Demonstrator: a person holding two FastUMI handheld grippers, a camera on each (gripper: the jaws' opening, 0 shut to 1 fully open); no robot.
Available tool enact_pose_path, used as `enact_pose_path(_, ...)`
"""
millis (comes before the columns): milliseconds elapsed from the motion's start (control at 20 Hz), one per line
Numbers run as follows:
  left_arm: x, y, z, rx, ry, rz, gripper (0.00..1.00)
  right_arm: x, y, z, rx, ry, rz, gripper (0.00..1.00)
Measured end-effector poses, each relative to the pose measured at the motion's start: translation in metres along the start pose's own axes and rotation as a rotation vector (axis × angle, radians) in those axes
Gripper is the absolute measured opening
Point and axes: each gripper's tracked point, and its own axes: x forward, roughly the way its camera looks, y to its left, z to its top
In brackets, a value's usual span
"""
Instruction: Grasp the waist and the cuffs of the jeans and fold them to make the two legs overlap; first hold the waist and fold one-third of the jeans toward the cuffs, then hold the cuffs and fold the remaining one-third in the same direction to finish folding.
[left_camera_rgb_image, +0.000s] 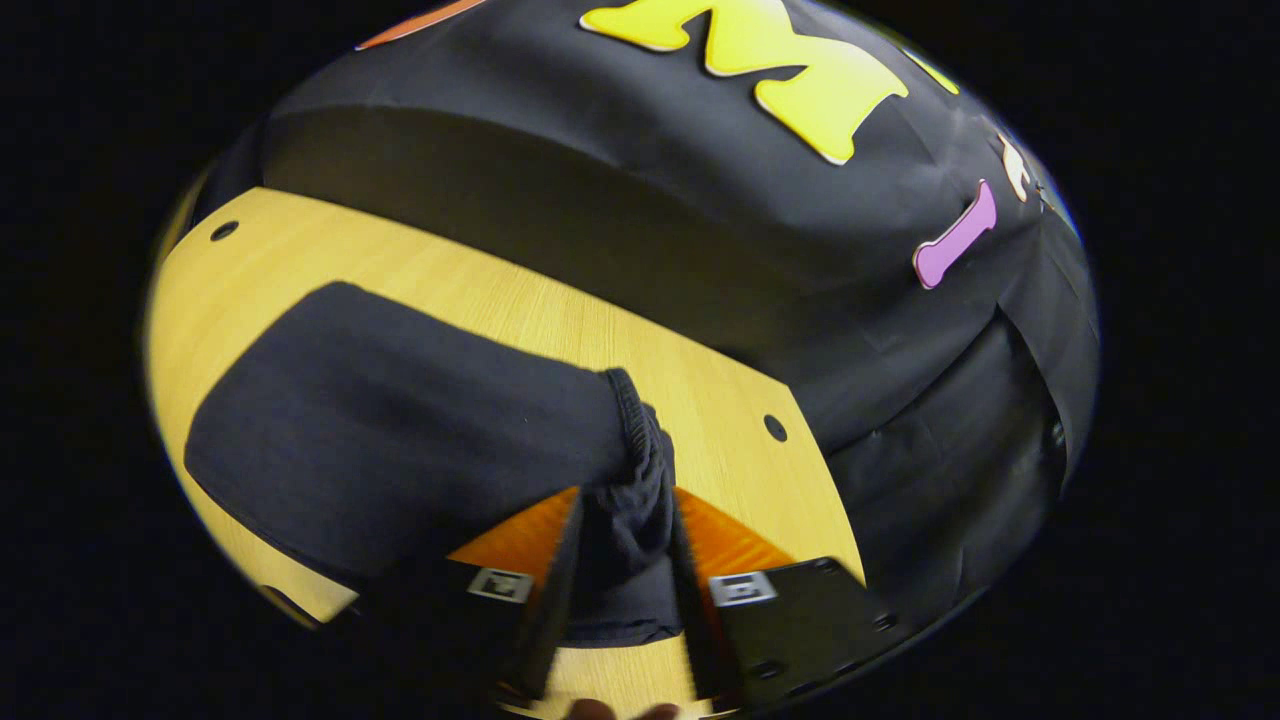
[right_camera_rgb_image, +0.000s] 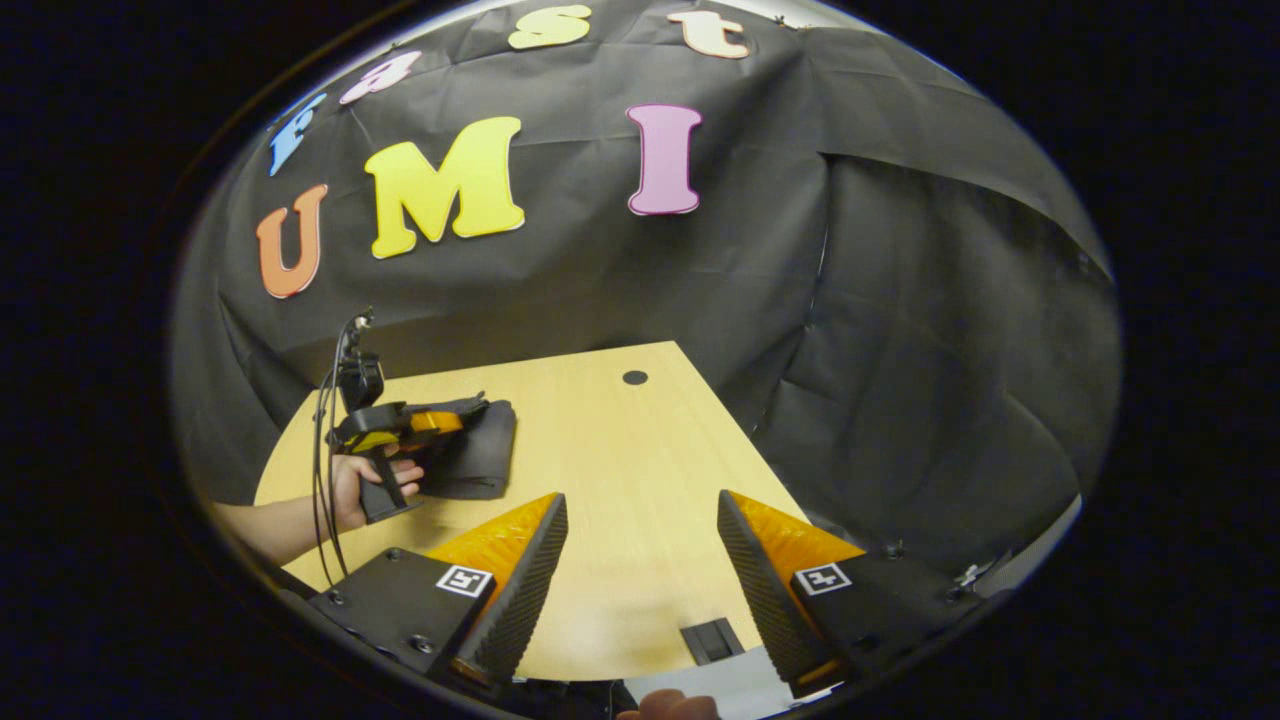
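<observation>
Two grippers are at work over a pale wooden table (right_camera_rgb_image: 640, 470) in a booth walled with black cloth (right_camera_rgb_image: 900, 330). In the left gripper view, the left gripper (left_camera_rgb_image: 625, 560) has its two fingers closed in on a bunched edge of the dark jeans (left_camera_rgb_image: 400, 430), the gathered fabric squeezed between them and a ribbed hem showing just above the fingertips. From that pinch the rest of the jeans spreads away to the left as a broad, flat, folded bundle lying on the table, with bare wood around it on the far and near sides. A round hole (left_camera_rgb_image: 775, 427) in the tabletop sits just to the right of the pinched cloth, and another lies near the far left corner. In the right gripper view, the right gripper (right_camera_rgb_image: 642, 560) hangs above bare table with its fingers wide apart and nothing between them. Farther off on the left of that view, a hand (right_camera_rgb_image: 360, 490) holds the left gripper by its handle, a cable running from it, its front end on the jeans, which lie near the table's left edge, well apart from the right gripper.
</observation>
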Motion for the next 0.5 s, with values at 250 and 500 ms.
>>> enact_pose_path(250,-0.002,-0.007,-0.002,0.067,-0.019,0.029,0.83,0.000,0.003,0.000,0.015,0.002,0.013,0.92)
enact_pose_path(500,-0.040,-0.032,-0.005,0.198,-0.037,0.020,0.83,0.005,0.013,0.008,0.054,-0.035,0.031,0.94)
